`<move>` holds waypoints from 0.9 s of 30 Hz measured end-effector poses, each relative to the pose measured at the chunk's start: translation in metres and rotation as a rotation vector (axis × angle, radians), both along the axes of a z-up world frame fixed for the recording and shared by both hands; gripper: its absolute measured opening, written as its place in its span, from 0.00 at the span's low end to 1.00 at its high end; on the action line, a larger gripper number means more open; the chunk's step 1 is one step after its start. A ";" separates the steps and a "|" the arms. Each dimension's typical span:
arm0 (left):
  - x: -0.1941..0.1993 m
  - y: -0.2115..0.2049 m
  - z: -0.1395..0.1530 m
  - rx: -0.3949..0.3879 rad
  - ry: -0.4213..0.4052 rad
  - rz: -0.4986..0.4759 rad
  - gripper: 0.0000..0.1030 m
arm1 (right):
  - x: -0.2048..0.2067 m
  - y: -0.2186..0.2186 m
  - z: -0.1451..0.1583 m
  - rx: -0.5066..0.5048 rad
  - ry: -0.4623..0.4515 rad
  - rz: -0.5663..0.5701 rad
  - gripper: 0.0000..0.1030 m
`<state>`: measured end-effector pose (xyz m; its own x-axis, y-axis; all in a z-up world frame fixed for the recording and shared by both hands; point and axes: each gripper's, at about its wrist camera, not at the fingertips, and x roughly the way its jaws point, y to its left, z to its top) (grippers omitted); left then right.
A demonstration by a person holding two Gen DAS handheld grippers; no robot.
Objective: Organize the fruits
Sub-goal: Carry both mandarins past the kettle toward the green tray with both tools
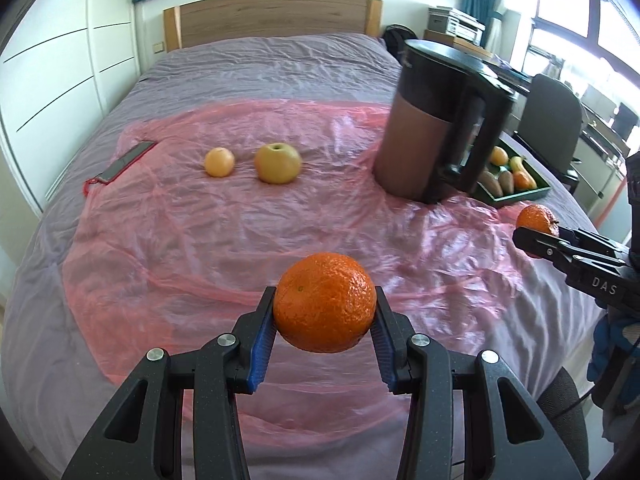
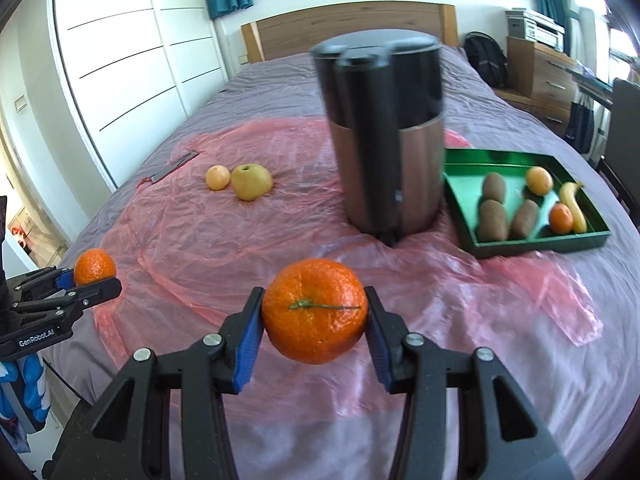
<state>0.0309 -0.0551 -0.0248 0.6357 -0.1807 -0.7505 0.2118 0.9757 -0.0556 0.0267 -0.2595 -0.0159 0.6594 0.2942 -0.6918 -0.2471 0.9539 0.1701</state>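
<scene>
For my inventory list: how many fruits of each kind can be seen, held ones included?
Mandarins: 3, left-held, right-held, in tray
Pale oranges: 2
Apple: 1
Kiwis: 3
Banana: 1
Total: 10

Two tangerines are hanging above the bed, one (image 1: 325,302) showing its navel, the other (image 2: 314,311) its green stem. A pale orange (image 1: 219,162) and yellow apple (image 1: 277,162) are lying just beside each other.
</scene>
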 end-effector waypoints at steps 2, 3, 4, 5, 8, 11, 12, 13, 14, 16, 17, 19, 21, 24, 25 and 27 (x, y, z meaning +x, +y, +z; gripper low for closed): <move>-0.002 -0.016 0.002 -0.003 0.004 -0.026 0.38 | -0.005 -0.019 -0.002 0.009 0.000 -0.032 0.74; -0.003 -0.024 0.003 -0.004 0.005 -0.039 0.38 | -0.006 -0.026 -0.003 0.012 0.001 -0.045 0.74; -0.003 -0.034 0.004 -0.006 0.008 -0.059 0.38 | -0.008 -0.035 -0.004 0.015 0.001 -0.062 0.74; -0.003 -0.042 0.005 -0.007 0.012 -0.074 0.38 | -0.009 -0.045 -0.005 0.019 0.000 -0.079 0.74; -0.003 -0.066 0.007 -0.008 0.018 -0.120 0.38 | -0.014 -0.071 -0.008 0.029 0.000 -0.126 0.74; -0.001 -0.093 0.009 -0.008 0.028 -0.166 0.38 | -0.017 -0.096 -0.012 0.039 0.000 -0.172 0.74; 0.000 -0.101 0.009 -0.006 0.030 -0.179 0.38 | -0.018 -0.107 -0.013 0.042 0.001 -0.192 0.74; 0.002 -0.110 0.009 -0.004 0.032 -0.195 0.38 | -0.019 -0.115 -0.014 0.045 0.002 -0.207 0.74; 0.003 -0.117 0.009 -0.003 0.034 -0.207 0.38 | -0.020 -0.127 -0.016 0.047 0.003 -0.226 0.74; 0.007 -0.136 0.008 0.002 0.040 -0.236 0.38 | -0.022 -0.144 -0.019 0.049 0.004 -0.255 0.74; 0.008 -0.143 0.007 0.004 0.044 -0.248 0.38 | -0.022 -0.153 -0.020 0.051 0.005 -0.269 0.74; 0.013 -0.162 0.005 0.010 0.051 -0.276 0.38 | -0.024 -0.170 -0.023 0.055 0.007 -0.299 0.74; 0.017 -0.179 0.003 0.013 0.057 -0.304 0.38 | -0.024 -0.190 -0.028 0.066 0.010 -0.338 0.74; 0.024 -0.200 0.000 0.017 0.065 -0.339 0.38 | -0.020 -0.214 -0.035 0.074 0.012 -0.381 0.74; 0.029 -0.209 -0.002 0.016 0.073 -0.351 0.38 | -0.020 -0.220 -0.037 0.075 0.012 -0.391 0.74; 0.034 -0.222 -0.005 0.018 0.081 -0.368 0.38 | -0.016 -0.234 -0.040 0.076 0.007 -0.411 0.74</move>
